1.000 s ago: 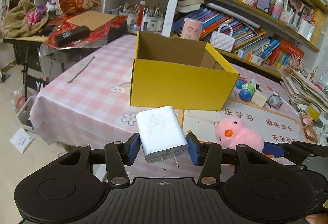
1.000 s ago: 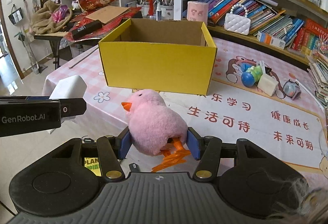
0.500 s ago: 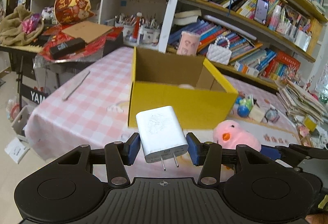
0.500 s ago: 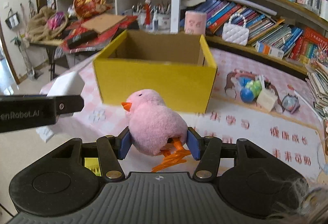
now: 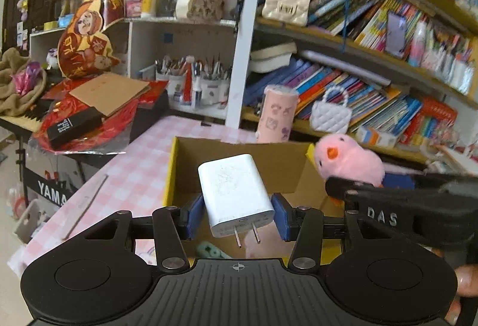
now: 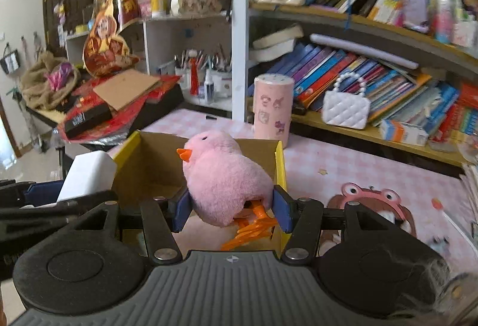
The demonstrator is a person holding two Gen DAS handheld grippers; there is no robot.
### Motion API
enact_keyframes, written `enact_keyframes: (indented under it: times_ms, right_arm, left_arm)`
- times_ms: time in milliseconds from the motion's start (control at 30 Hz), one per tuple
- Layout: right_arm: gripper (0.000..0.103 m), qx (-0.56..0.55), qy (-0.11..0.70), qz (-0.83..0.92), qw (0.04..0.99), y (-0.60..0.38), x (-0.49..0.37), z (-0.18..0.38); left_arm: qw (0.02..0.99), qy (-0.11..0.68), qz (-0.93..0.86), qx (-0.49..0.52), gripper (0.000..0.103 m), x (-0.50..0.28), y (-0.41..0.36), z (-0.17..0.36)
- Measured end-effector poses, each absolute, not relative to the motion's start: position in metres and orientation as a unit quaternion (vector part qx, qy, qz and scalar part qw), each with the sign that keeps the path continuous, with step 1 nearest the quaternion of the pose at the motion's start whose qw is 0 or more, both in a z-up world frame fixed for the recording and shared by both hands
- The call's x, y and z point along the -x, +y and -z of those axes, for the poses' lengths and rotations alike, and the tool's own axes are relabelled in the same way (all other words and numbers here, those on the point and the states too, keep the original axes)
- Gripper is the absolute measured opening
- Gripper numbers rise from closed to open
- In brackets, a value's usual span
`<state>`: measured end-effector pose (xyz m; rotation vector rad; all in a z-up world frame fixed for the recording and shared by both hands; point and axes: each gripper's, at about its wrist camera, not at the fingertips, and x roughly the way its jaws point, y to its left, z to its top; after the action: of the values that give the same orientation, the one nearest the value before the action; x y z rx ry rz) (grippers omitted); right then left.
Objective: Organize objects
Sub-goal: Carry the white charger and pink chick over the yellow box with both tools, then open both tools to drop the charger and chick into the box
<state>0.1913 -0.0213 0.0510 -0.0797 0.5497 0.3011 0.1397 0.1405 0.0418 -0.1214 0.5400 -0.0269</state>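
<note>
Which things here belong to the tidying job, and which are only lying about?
Part of the job:
- white charger, in the left jaws
- pink chick toy, in the right jaws
- yellow box

Only lying about:
- pink canister
- white handbag
- books
- pens

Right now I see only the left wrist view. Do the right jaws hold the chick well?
Observer: Yes. The right gripper is shut on the chick, with one blue pad on each flank.
Operator: Is the chick over the box?
Observer: It seems so. Its orange feet hang over the opening of the box, close to the right wall.
Operator: What lies to the right of the box?
Observer: A mat with a frog picture.
</note>
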Motion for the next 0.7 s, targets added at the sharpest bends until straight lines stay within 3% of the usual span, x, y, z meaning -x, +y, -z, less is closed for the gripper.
enact_keyframes:
  times_ms: [300,600,700]
  right_arm:
    - [0.053,0.078,0.38,-0.212,0.897,0.013,-0.292,-0.008]
    - [0.054,0.118,0.432,-0.244,0.86,0.043,-0.323,0.012]
    - [0.059,0.104,0.424,-0.246,0.865,0.038,-0.323,0.009]
  left_arm:
    - [0.934,0.354,-0.022,0.047,0.047,-0.199,0.135,0.003]
    - [0.93,0.365,-0.045,0.005,0.048,-0.214,0.122,0.009]
    - [0.931,0.362,-0.049,0.01,0.05,-0.215,0.121,0.008]
